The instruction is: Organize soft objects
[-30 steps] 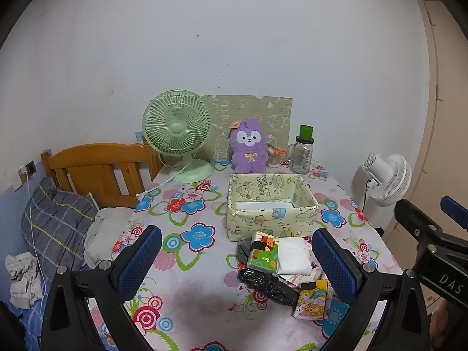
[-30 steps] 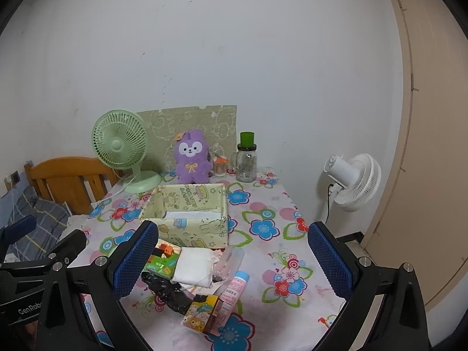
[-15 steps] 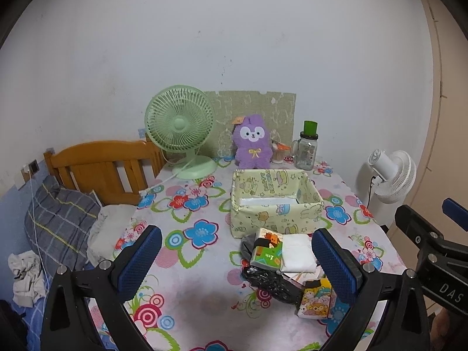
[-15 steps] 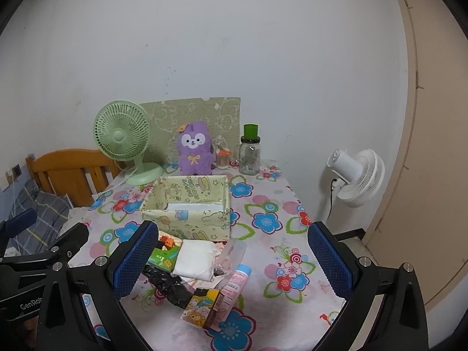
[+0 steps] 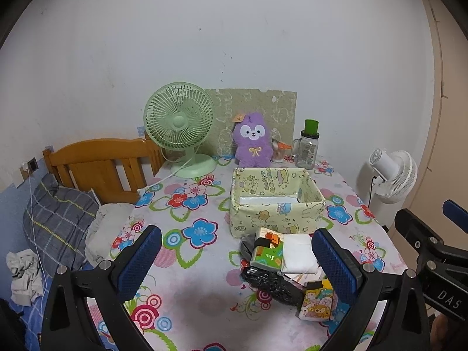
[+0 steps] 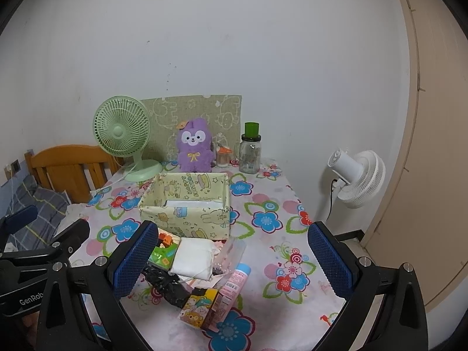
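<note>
Pile of soft packets [image 5: 280, 263] lies on the floral desk [image 5: 190, 263], lower right of centre in left view, just in front of the yellow fabric box [image 5: 276, 201]. Left gripper [image 5: 234, 263] fingers spread wide, holding nothing, pile by the right finger. Right gripper [image 6: 234, 260] fingers spread wide, empty; pile [image 6: 193, 266] at lower centre beside its left finger
</note>
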Demonstrator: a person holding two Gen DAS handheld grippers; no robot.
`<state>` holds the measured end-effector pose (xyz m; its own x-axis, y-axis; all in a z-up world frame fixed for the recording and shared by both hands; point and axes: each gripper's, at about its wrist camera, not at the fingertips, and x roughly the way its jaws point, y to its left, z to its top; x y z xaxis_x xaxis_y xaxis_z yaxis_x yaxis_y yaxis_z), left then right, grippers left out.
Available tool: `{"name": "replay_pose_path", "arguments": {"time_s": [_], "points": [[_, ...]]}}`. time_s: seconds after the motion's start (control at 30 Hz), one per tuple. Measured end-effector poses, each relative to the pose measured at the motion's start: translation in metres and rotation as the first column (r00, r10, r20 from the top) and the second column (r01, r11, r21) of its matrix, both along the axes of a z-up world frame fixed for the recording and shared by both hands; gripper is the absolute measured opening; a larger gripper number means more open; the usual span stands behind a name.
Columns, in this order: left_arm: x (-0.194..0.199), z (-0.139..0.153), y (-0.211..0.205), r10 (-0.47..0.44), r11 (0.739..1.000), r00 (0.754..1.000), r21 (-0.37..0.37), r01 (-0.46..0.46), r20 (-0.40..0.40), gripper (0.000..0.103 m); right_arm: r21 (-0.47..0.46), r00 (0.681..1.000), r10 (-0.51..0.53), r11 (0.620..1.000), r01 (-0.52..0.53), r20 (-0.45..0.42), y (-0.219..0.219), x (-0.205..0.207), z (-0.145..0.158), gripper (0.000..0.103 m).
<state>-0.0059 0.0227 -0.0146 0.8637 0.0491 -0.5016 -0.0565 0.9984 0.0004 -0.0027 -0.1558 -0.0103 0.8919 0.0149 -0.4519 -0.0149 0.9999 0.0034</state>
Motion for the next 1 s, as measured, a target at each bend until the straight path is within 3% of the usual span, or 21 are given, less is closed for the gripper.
{"name": "replay_pose_path", "arguments": {"time_s": [1.0], "points": [[0.0043,-0.0069,-0.0050,-0.010,1.000,1.000,0.027,0.010,0.002,0.103,0.023,1.000,-0.025,0.999,0.025,-0.002,-0.0067,0.0058,-0.0031,0.103]]}}
